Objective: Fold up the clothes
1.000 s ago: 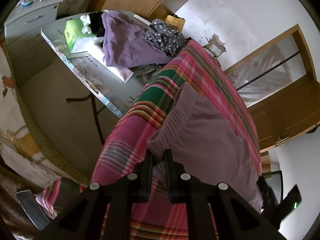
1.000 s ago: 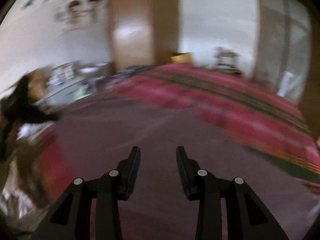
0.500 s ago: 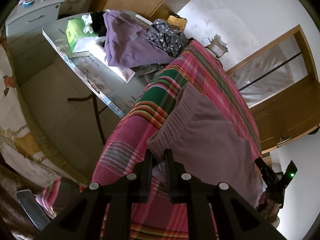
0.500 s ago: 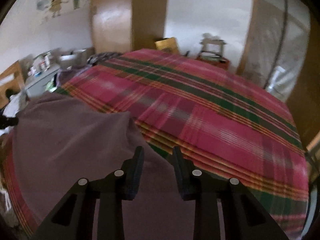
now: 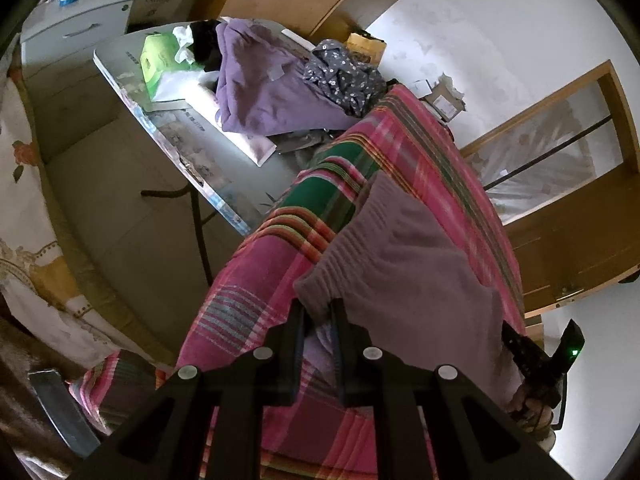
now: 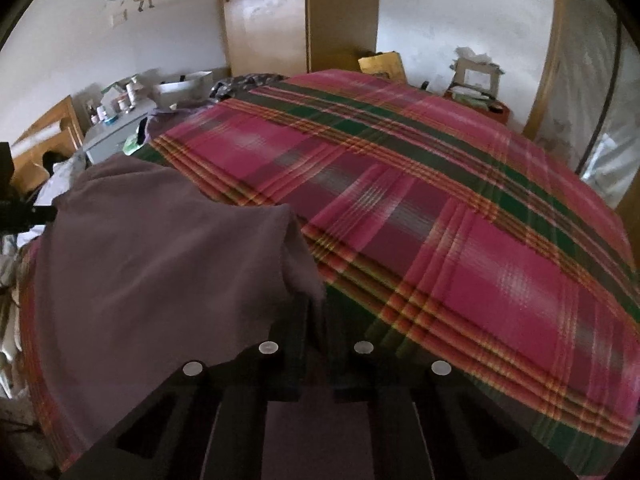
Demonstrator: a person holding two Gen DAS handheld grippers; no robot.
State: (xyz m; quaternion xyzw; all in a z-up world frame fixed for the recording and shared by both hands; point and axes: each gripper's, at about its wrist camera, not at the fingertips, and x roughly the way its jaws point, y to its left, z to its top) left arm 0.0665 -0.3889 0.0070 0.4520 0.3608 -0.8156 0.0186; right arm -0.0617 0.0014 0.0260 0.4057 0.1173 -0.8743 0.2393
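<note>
A mauve knitted garment [image 5: 400,264] lies spread on the bed's plaid blanket [image 5: 400,148], near the blanket's edge. My left gripper [image 5: 318,312] is shut on the garment's ribbed corner at that edge. In the right wrist view the same garment [image 6: 160,260] covers the left part of the blanket [image 6: 440,200]. My right gripper [image 6: 316,308] has its jaws closing on the garment's other near corner, with cloth pinched between the fingers. The right gripper [image 5: 532,360] also shows at the far side of the garment in the left wrist view.
A folding table [image 5: 168,132] stands beside the bed with a purple garment [image 5: 260,92], a floral garment [image 5: 344,72] and a green tissue box [image 5: 160,60]. A white drawer unit [image 5: 76,28] is behind it. A wooden wardrobe [image 6: 300,16] stands past the bed.
My right gripper has travelled right across the garment to its corner, and its open jaws have come together on the cloth. The left gripper has kept its hold and place.
</note>
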